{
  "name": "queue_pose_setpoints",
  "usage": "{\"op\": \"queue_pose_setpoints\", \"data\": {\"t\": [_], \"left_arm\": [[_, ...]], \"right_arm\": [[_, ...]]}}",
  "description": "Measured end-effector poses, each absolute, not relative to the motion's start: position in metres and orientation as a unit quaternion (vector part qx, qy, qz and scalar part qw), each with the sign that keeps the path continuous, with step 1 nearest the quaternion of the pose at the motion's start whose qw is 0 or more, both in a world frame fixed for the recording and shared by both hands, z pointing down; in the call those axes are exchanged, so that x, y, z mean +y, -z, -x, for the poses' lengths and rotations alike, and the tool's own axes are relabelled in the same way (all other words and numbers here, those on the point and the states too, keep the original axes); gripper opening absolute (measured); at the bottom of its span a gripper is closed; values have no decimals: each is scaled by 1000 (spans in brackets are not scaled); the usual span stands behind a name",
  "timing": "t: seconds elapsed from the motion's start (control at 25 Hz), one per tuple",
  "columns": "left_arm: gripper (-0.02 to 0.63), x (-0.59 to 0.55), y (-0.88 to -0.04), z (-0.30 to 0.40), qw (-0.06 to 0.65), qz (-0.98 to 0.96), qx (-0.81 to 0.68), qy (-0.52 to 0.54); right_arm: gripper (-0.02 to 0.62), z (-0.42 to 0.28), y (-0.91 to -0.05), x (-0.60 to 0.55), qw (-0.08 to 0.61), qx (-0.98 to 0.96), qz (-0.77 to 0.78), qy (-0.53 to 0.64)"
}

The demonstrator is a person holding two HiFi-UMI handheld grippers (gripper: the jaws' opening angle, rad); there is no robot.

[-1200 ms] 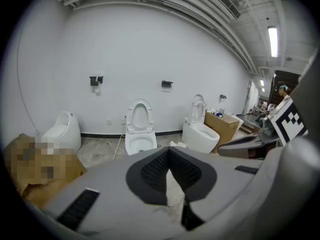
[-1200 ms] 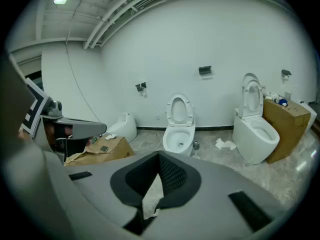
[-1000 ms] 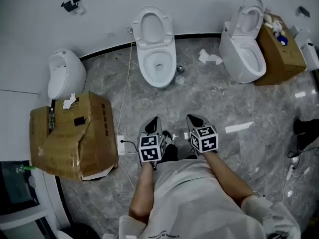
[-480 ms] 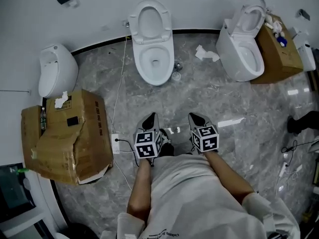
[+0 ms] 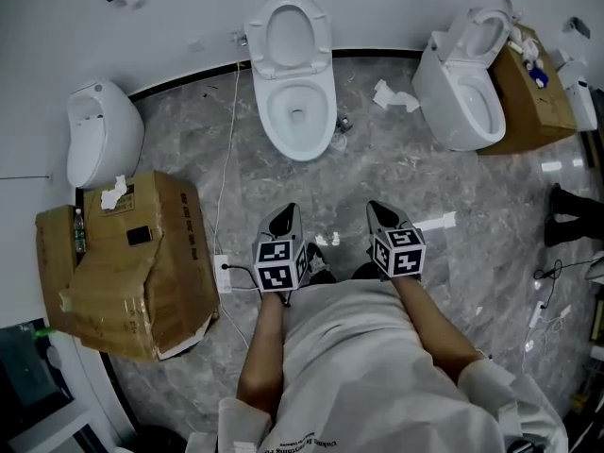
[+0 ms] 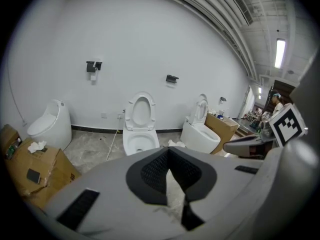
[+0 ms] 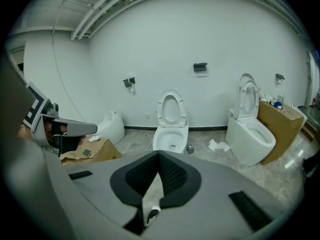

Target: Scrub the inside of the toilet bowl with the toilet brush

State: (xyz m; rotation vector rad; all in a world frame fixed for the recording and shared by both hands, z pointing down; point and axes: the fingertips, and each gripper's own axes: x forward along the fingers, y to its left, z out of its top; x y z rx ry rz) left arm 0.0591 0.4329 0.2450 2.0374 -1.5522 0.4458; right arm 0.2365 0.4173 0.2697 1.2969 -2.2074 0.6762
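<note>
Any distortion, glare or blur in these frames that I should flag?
Head view: sharp, evenly lit; the base of the wall is bowed by the lens; glare streaks on the glossy floor at right. Left gripper view: heavy fisheye, black corners, ceiling light blown out. Right gripper view: same fisheye and dark corners; middle toilet crisp.

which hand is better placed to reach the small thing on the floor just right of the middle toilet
Right, probably. The small object sits right of the middle toilet, nearer the right gripper; the left gripper lines up with that toilet instead. Both are shut and empty.
</note>
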Motion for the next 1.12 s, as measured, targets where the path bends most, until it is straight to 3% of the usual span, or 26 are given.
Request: {"op": "queue_pose_setpoints", "data": {"t": [1.12], "left_arm": [[25, 363, -266, 21, 297, -723, -600, -168]], "right_arm": [[15, -137, -276, 316, 324, -856, -371, -154]]}}
